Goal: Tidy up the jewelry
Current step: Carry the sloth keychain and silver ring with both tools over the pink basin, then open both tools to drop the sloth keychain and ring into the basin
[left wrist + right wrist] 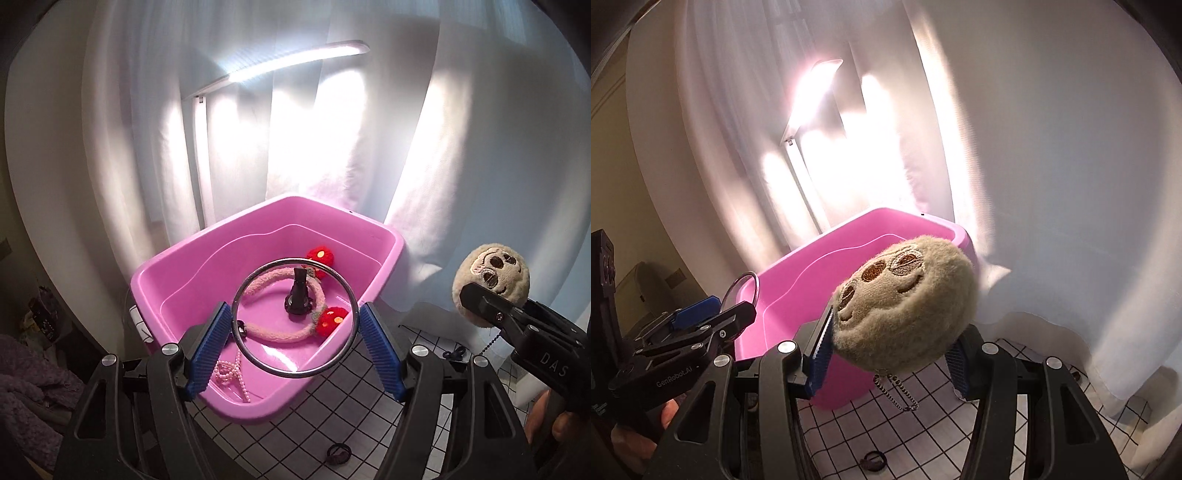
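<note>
Over the near half of the pink tub [207, 266], the left tool [295, 328] holds a thin metal ring [295, 319] — a bangle, by the look of it — pinched edge to edge between its two blue pads [208, 341], the hoop facing the camera so the tub's floor shows through it. Under and beyond the ring, already inside the tub, lie a fuzzy pink band with red pom-poms [332, 320], a small dark piece [298, 295] and a string of pink beads [231, 371] at the near left corner. The ring thus sits directly above its likely destination; the drop is straight down, with nothing sideways left to cover.

Further right, the right tool [892, 360] is closed on a round beige plush charm [905, 306] with an embroidered face, its bead chain [897, 395] dangling below. In the right wrist view the charm hangs over the tub's near right corner, just outside or above the rim — I cannot tell which. The tub lies to the left and far side of it, so that arm needs a short move left and forward before release.

On the gridded surface [354, 413], near the tools, a small dark ring [339, 453] remains outside the tub.
</note>
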